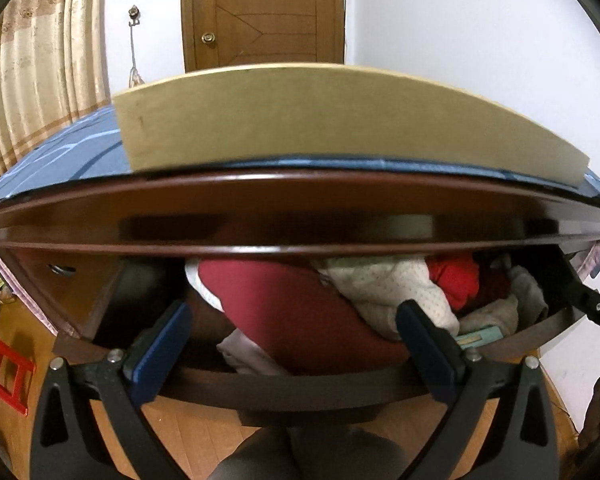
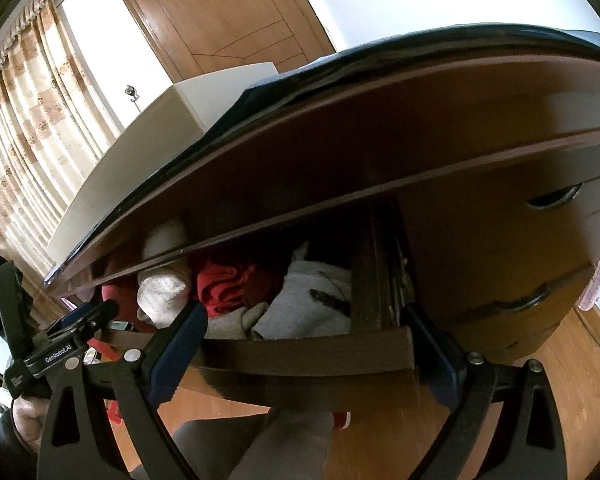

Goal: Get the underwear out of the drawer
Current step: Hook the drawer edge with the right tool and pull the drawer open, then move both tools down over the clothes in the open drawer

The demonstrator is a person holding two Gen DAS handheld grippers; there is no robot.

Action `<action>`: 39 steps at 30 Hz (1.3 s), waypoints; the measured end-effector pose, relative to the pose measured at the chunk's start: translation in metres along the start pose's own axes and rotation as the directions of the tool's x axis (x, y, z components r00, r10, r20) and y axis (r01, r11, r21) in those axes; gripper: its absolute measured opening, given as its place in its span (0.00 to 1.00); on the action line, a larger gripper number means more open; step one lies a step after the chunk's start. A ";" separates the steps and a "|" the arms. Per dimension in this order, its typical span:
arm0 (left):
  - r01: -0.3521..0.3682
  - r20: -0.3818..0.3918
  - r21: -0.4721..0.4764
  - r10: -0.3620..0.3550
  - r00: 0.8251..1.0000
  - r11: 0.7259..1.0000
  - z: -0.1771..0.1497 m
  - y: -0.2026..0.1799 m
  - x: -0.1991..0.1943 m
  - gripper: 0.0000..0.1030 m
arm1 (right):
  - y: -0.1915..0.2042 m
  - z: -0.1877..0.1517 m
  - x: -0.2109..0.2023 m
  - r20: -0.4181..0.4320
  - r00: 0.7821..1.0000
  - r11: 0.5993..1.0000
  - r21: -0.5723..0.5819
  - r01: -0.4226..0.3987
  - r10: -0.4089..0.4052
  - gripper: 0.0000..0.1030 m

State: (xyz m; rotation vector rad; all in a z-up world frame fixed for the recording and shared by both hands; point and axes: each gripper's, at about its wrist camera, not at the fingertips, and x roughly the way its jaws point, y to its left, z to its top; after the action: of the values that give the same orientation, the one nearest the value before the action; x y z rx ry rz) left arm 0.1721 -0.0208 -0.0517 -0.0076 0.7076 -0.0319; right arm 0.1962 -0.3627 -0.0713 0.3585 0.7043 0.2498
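The dark wooden drawer (image 1: 308, 380) stands pulled open under the desk top, full of clothes. A dark red garment (image 1: 300, 312) lies in its middle, a cream dotted one (image 1: 396, 292) and a bright red one (image 1: 456, 280) to its right. My left gripper (image 1: 294, 328) is open, hovering just above the drawer's front edge, with the dark red garment between its fingers. My right gripper (image 2: 304, 332) is open at the drawer's front right corner (image 2: 380, 348), in front of a grey garment (image 2: 316, 304) and the bright red one (image 2: 232, 284). The left gripper also shows at the left of the right wrist view (image 2: 80, 320).
A pale wooden board (image 1: 324, 120) lies on the blue-covered desk top (image 1: 72, 152). Closed drawers with recessed handles (image 2: 552, 198) sit right of the open one. A red plastic stool (image 1: 4, 372) stands on the wooden floor at left. Curtains and a door are behind.
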 end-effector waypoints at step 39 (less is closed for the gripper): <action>0.098 -0.003 0.036 -0.098 0.995 0.995 -0.062 -0.001 -0.069 0.97 | 0.000 -0.028 -0.046 -0.012 1.000 1.000 0.007 0.028 -0.028 0.96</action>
State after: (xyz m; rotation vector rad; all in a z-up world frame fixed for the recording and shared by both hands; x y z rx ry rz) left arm 0.0791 -0.0190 -0.0542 -0.0080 0.7076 -0.1385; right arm 0.1440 -0.3719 -0.0646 0.3537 0.7212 0.2234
